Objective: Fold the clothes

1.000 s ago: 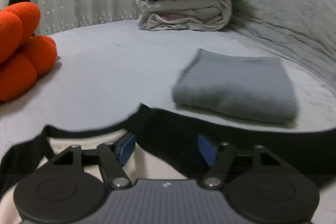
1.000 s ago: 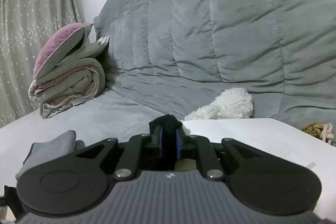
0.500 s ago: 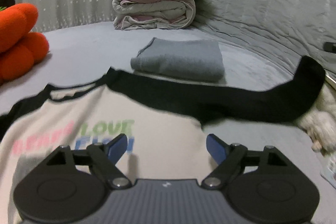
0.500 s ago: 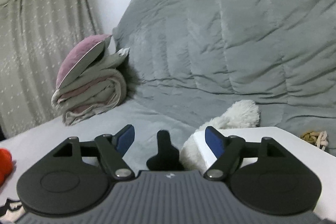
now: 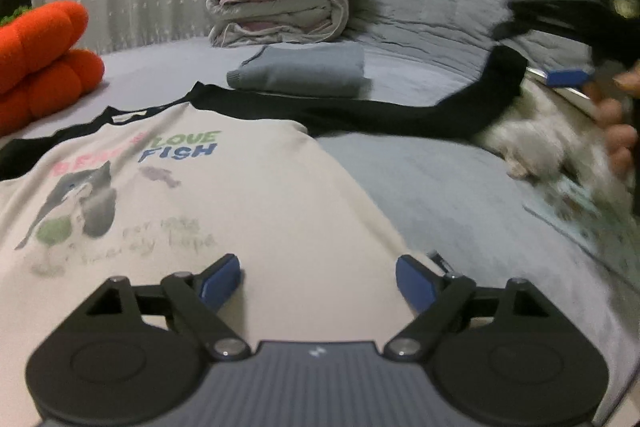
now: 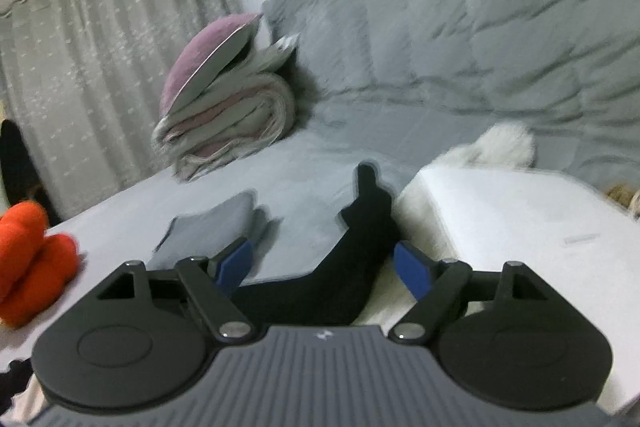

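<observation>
A cream shirt (image 5: 248,211) with black sleeves and a "LOVE FISH" print lies flat on the grey bed. Its black right sleeve (image 5: 400,115) stretches out to the right and also shows in the right wrist view (image 6: 352,267). My left gripper (image 5: 318,281) is open and empty above the shirt's lower body. My right gripper (image 6: 324,265) is open, just behind the sleeve's end; it also shows blurred at the right edge of the left wrist view (image 5: 568,75). A folded grey garment (image 5: 304,71) lies beyond the shirt.
A folded duvet with a purple pillow (image 5: 280,3) sits at the back. An orange plush (image 5: 44,55) is at the left. A white fluffy toy (image 5: 532,143) and a white box (image 6: 520,219) lie at the right. A grey quilt (image 6: 460,27) rises behind.
My right gripper opened and let go of the black sleeve, which now lies stretched out on the bed. My left gripper drew back down over the shirt, staying open.
</observation>
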`<move>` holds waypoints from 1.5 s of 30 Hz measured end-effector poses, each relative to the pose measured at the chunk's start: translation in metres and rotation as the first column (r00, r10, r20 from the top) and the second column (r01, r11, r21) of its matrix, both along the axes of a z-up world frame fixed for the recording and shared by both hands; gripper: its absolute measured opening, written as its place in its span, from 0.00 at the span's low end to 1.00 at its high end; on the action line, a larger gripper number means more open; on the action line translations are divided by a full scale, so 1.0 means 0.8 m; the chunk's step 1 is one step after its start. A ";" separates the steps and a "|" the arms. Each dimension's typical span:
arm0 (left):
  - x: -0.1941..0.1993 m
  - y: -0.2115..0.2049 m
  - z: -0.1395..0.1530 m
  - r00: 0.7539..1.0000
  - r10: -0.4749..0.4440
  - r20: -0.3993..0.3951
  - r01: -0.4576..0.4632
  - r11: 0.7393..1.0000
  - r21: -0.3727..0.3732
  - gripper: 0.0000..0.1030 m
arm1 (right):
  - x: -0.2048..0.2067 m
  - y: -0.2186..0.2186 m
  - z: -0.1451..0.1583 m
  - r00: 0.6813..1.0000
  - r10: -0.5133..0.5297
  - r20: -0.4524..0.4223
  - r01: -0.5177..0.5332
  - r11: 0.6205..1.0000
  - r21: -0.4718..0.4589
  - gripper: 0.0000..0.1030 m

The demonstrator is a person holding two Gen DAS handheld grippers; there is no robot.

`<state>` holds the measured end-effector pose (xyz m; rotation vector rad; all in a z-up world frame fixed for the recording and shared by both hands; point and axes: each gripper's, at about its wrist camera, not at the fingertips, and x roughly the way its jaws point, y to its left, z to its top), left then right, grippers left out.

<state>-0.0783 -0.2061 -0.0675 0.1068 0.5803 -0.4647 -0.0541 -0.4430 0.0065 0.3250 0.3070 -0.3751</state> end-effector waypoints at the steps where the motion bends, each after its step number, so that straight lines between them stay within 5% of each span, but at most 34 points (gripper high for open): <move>1: -0.008 0.002 0.001 1.000 -0.005 -0.003 0.005 1.000 0.000 0.84 | -0.001 0.007 -0.002 1.000 0.020 -0.012 -0.020 1.000 -0.003 0.82; 5: -0.033 0.023 0.004 0.998 -0.038 -0.048 0.036 0.998 -0.042 0.86 | -0.006 0.042 -0.014 0.988 0.137 -0.078 -0.140 0.989 -0.039 0.82; 11: -0.076 0.071 0.007 0.996 -0.046 -0.074 0.042 0.998 -0.050 0.87 | -0.039 0.105 -0.041 0.923 0.336 -0.187 -0.357 0.929 -0.095 0.82; 15: -0.103 0.110 0.014 0.995 -0.033 -0.099 0.026 0.997 -0.076 0.87 | -0.054 0.116 -0.075 0.884 0.311 -0.350 -0.304 0.950 0.075 0.82; 23: -0.133 0.196 0.023 0.993 0.056 -0.105 -0.068 0.992 -0.106 0.90 | -0.123 0.135 -0.092 0.945 0.208 -0.253 -0.173 0.973 0.154 0.82; 28: -0.140 0.279 0.019 0.975 0.185 -0.125 -0.204 0.966 -0.156 0.91 | -0.134 0.150 -0.087 0.951 0.197 -0.236 -0.158 0.972 0.173 0.87; 36: -0.124 0.397 -0.004 0.895 0.373 -0.245 -0.435 0.854 -0.286 0.87 | -0.172 0.137 -0.096 0.968 0.244 -0.055 -0.218 0.932 0.291 0.80; 41: -0.114 0.442 -0.021 0.889 0.330 -0.318 -0.451 0.748 -0.486 0.85 | -0.179 0.132 -0.101 0.964 0.266 0.029 -0.256 0.883 0.393 0.73; 45: -0.099 0.454 -0.028 0.879 0.321 -0.352 -0.472 0.685 -0.555 0.78 | -0.175 0.131 -0.108 0.959 0.272 0.078 -0.278 0.848 0.451 0.69</move>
